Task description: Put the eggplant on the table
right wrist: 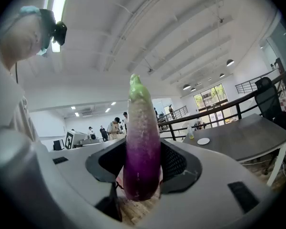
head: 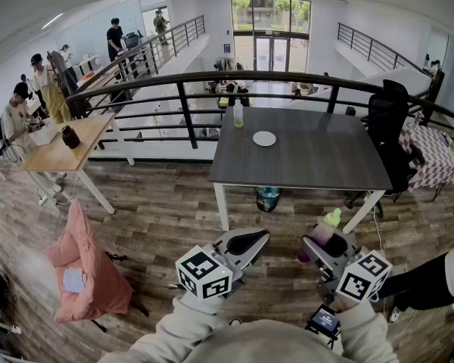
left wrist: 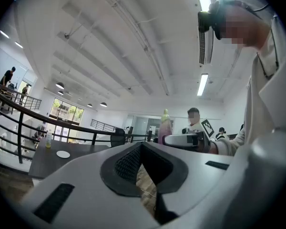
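A purple eggplant (right wrist: 142, 149) with a pale green tip stands upright between the pads of my right gripper (right wrist: 142, 163), which is shut on it. In the head view the eggplant (head: 324, 230) pokes up from the right gripper (head: 327, 246) just short of the grey table's (head: 318, 165) near edge. My left gripper (head: 246, 244) hangs beside it to the left, jaws shut with nothing between them. In the left gripper view its black pads (left wrist: 129, 165) meet, and the eggplant (left wrist: 164, 126) shows beyond them.
On the grey table sit a white plate (head: 264, 138) and a yellow bottle (head: 238, 115). A black office chair (head: 388, 119) stands at its right end, a bin (head: 268, 198) beneath it. A wooden desk (head: 60, 150) and pink cloth-draped thing (head: 83, 267) stand left. A black railing (head: 212, 78) runs behind.
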The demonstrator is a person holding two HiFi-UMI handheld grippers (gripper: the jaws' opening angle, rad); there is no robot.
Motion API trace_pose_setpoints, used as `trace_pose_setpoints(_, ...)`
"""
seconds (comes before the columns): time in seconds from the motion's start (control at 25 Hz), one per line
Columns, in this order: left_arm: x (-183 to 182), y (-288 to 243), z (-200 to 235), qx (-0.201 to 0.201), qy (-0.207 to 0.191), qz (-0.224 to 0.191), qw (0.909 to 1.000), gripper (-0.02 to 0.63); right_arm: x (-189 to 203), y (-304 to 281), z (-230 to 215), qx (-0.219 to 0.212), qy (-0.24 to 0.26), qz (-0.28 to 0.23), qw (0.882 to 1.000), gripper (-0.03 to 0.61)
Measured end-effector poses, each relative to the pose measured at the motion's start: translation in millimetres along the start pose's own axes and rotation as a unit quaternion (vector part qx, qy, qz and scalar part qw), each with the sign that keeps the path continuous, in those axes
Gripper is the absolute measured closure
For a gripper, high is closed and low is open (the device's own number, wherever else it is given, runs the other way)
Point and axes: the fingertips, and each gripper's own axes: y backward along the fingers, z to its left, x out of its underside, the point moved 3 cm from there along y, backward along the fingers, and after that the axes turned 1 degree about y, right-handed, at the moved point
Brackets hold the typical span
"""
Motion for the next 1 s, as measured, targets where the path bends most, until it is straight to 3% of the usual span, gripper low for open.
trace_pose_setpoints(0.48,-2.3,-7.2,-2.2,-0.004,-0.011,0.003,0.9999,0.609,-5.0,0.9,-3.6,-0.011,-0.005,0.002,1.0,0.364)
trace_pose_setpoints(0.88,-0.9,-41.3,-20.0,-0.018,-0.017,0.003,0.9997,0.609,-10.3,34.3,-34.8,-0.026,-0.017,0.016,0.999,0.364)
trace_pose_setpoints(1.0,0.4,-53.6,-26.3,-0.005,-0.026,0.01,0.9996,0.609,-8.8,43.3,-42.6,-0.038,-0.012,0.019,0.999,0.364)
